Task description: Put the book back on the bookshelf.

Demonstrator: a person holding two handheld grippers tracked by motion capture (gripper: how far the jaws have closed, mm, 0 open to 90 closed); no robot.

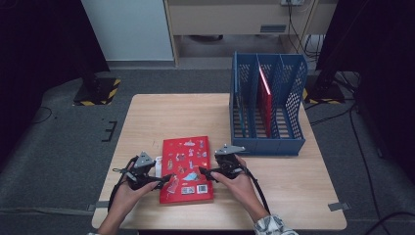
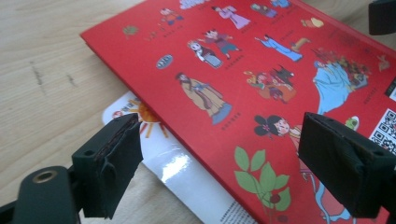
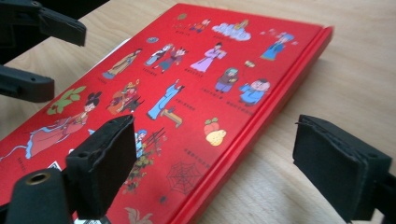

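Observation:
A red picture book (image 1: 186, 169) lies flat on the wooden table (image 1: 161, 117), back cover up, with cartoon figures on it (image 2: 261, 60) (image 3: 196, 70). My left gripper (image 1: 166, 178) (image 2: 224, 135) is at the book's left edge and is open. One of its jaws hangs over the cover and the other over a white leaflet (image 2: 177, 163). My right gripper (image 1: 203, 171) (image 3: 217, 140) is open at the book's right edge. It has one jaw above the cover and one above bare wood. Neither gripper's pads press on the book.
A blue file rack (image 1: 266, 142) stands at the table's back right, with a red book (image 1: 265, 98) upright in one slot. The white leaflet (image 1: 158, 165) sticks out from under the book's left edge. The left gripper's jaws (image 3: 42, 51) show beyond the book.

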